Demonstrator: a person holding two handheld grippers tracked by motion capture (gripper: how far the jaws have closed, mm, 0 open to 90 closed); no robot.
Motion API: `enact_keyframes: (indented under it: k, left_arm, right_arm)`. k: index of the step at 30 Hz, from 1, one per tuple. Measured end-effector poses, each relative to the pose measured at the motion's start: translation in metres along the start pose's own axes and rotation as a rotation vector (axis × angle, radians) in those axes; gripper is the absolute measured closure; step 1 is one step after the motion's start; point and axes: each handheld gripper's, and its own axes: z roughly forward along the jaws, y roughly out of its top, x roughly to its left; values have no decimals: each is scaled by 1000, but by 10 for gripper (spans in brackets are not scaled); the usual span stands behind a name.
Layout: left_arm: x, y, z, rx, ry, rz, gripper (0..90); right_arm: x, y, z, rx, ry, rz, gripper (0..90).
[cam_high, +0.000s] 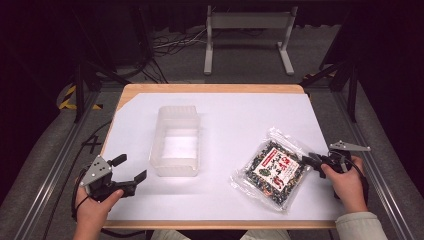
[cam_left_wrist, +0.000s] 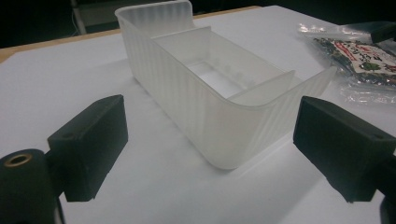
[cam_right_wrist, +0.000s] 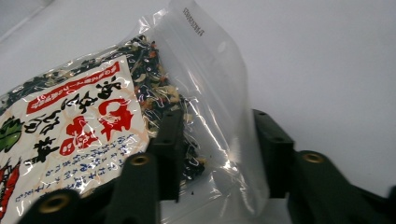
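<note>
- High view showed the right claw at the right edge of the clear food packet, which lay flat on the white tabletop, to the right of the translucent plastic bin and well apart from it.
- Right gripper view had the right claw with the packet's clear sealed edge between its two black jaws; the jaws stood fairly close together, one over the dark dried contents and one beyond the plastic edge, and whether the pads actually pressed the film could not be told.
- The packet carried a white label with red and black print, and its contents looked like a mix of dark flakes and small coloured bits.
- Left gripper view showed the left claw with jaws wide apart and nothing between them, facing the near short end of the bin.
- In the high view the left claw sat low over the tabletop, near the bin's near left corner without touching it.
- The bin stood upright, and two cross walls split it into compartments.
</note>
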Motion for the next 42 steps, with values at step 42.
enact_keyframes:
  k: [42]
  left_arm:
    - [-1, 5, -7, -22, 11, -5, 108]
  right_arm:
    - [22, 35, -49, -181, -15, -67, 900]
